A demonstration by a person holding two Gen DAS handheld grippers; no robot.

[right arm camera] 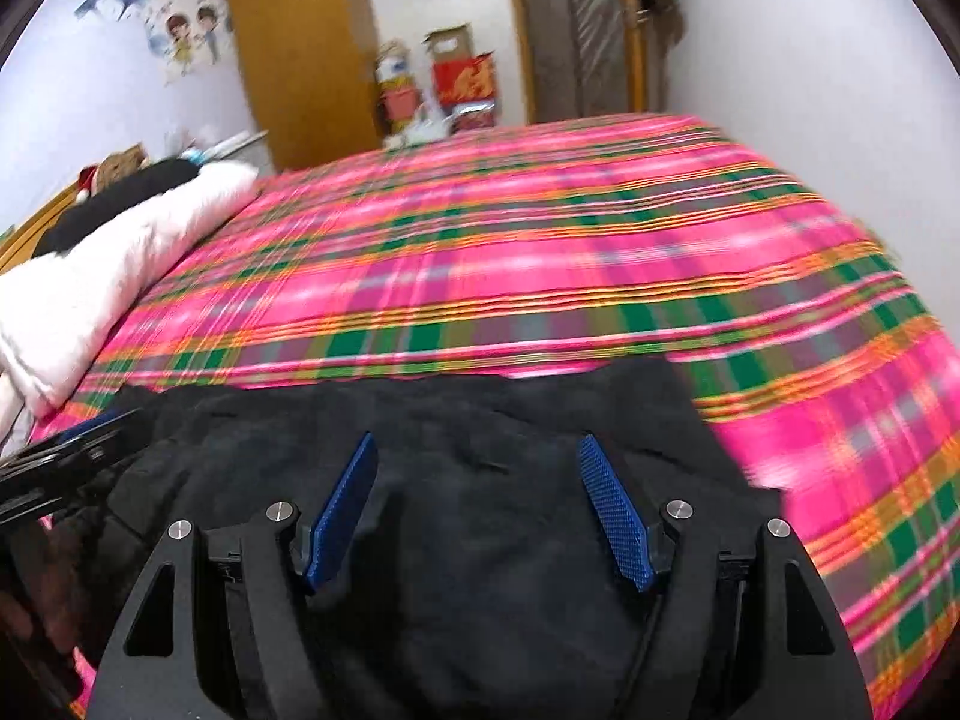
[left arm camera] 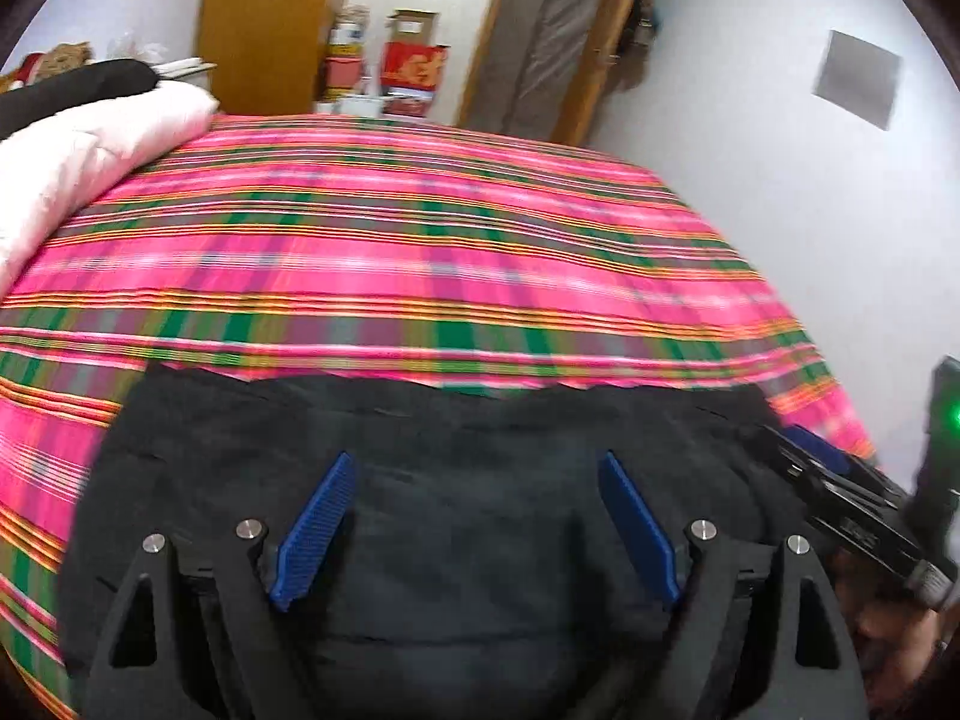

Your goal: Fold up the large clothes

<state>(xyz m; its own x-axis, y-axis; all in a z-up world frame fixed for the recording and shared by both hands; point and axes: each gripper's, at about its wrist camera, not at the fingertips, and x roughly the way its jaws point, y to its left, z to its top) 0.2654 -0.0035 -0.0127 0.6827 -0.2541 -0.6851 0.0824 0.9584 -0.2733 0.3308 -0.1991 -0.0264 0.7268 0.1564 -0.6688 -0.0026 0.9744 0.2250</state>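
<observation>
A large black garment (left arm camera: 468, 516) lies spread on the near part of a bed with a pink, green and orange plaid cover (left arm camera: 384, 252). It also shows in the right wrist view (right arm camera: 480, 516). My left gripper (left arm camera: 477, 462) hovers over the garment's middle, blue pads wide apart, holding nothing. My right gripper (right arm camera: 477, 444) hovers over the garment toward its right part, also open and empty. The right gripper's body shows at the right edge of the left wrist view (left arm camera: 852, 498). The left gripper's body shows at the left edge of the right wrist view (right arm camera: 66, 456).
A pale pink quilt (left arm camera: 78, 162) with a dark item on top lies along the bed's left side. A wooden wardrobe (left arm camera: 264, 24), stacked boxes (left arm camera: 414, 66) and a door (left arm camera: 552, 42) stand behind the bed. The plaid cover (right arm camera: 540, 252) stretches beyond the garment.
</observation>
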